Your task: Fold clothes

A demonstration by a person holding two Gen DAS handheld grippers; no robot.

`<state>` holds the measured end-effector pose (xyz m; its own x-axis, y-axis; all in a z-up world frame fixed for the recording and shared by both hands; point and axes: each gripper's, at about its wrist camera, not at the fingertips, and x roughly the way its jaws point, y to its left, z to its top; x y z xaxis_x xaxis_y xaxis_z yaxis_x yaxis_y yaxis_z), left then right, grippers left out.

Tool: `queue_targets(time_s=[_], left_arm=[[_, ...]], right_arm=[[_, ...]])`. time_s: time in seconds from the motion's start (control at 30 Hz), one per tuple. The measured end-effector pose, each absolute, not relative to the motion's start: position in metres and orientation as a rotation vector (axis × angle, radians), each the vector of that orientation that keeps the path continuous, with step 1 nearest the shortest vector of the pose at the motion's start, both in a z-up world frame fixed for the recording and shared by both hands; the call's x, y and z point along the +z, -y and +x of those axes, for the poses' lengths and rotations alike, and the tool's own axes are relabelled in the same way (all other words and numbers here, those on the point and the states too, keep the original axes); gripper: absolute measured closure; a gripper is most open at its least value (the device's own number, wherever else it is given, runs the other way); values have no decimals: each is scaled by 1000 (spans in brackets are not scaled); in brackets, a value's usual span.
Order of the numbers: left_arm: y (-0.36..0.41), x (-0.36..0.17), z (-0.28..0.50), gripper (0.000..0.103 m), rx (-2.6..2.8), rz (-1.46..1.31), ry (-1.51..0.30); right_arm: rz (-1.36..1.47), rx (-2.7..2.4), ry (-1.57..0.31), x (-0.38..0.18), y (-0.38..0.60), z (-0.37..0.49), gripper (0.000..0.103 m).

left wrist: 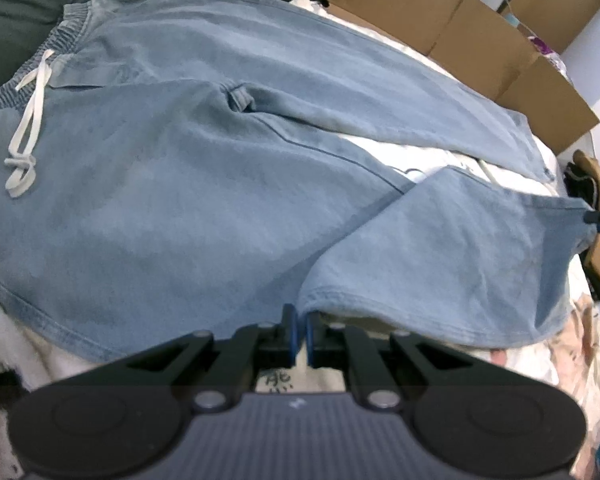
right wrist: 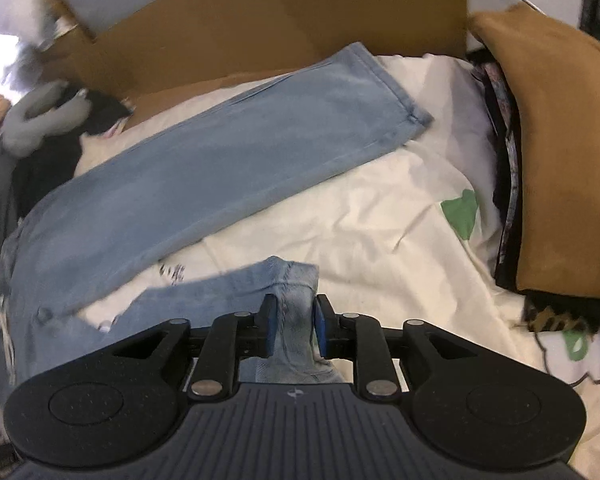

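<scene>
Light-blue trousers (left wrist: 204, 152) lie spread on a white bedsheet (right wrist: 360, 232), drawstring (left wrist: 26, 128) at far left, waistband partly cut off by the frame. The left gripper (left wrist: 299, 334) is clenched at the hem of the folded-over leg; whether it pinches the fabric is hard to make out. The right gripper (right wrist: 293, 330) has bunched hem cloth between parted pads; contact is unclear. A brown cushion (right wrist: 560, 152) covers dark clothes at right.
</scene>
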<state>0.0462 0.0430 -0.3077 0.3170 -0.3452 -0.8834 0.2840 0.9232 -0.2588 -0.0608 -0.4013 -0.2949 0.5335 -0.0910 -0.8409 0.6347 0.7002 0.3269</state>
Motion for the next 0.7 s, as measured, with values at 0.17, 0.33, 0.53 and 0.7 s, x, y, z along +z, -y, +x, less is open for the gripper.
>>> queue_targets(time_s=[0.17, 0.33, 0.53, 0.7], left_arm=[[-43, -310, 50, 98, -395, -56, -1187], [-41, -313, 50, 97, -398, -57, -1211], [-45, -309, 40, 84, -398, -36, -1225], [-58, -302, 28, 70, -375, -25, -1237]], right_arm=[[724, -480, -894, -306, 401, -70, 61], [781, -552, -922, -323, 406, -102, 61], [847, -599, -970, -349, 402, -138, 61], [898, -602, -995, -366, 393, -155, 60]])
